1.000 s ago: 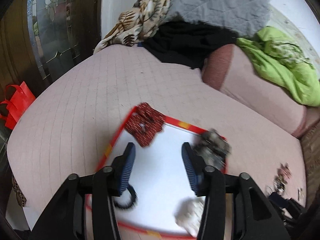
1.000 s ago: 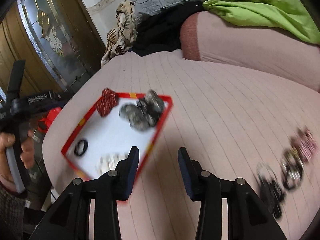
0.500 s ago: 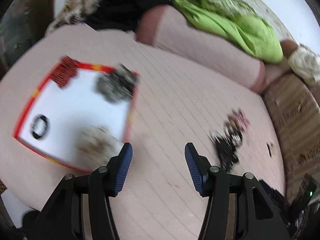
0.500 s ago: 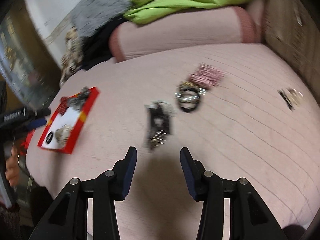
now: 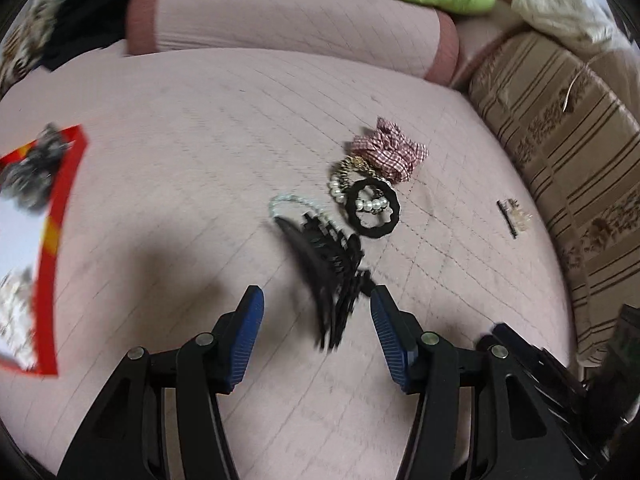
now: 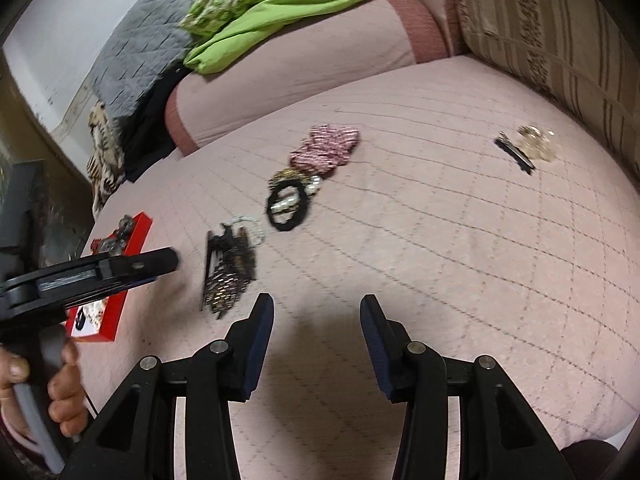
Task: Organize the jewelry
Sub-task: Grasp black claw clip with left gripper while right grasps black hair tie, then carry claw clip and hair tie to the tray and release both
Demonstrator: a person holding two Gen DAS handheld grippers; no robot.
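You are holding both grippers above a pink quilted bed (image 5: 180, 152), each tilted down toward a loose cluster of hair accessories and jewelry. The left gripper (image 5: 316, 332) has its jaws standing apart with nothing pressed between them; a black claw clip (image 5: 320, 264) lies on the bed just beyond its tips. The right gripper (image 6: 316, 332) also has its jaws apart and empty, over bare quilt.

Taking the black claw clip as the landmark: a pearl strand (image 5: 296, 204) lies touching its far end, a black scalloped hair ring (image 5: 372, 210) sits just beyond it, and a red checked scrunchie (image 5: 390, 152) lies past that. A small barrette (image 5: 514, 216) sits well apart to its right. The red-rimmed tray (image 5: 60, 216), already holding several pieces, lies well apart to its left.

From here, the likely trouble is tangling: the clip's teeth overlap the pearl strand, so closing on the clip could drag the strand along or drop it short of the tray. The view is motion-blurred, so closing before you steady could miss the clip.
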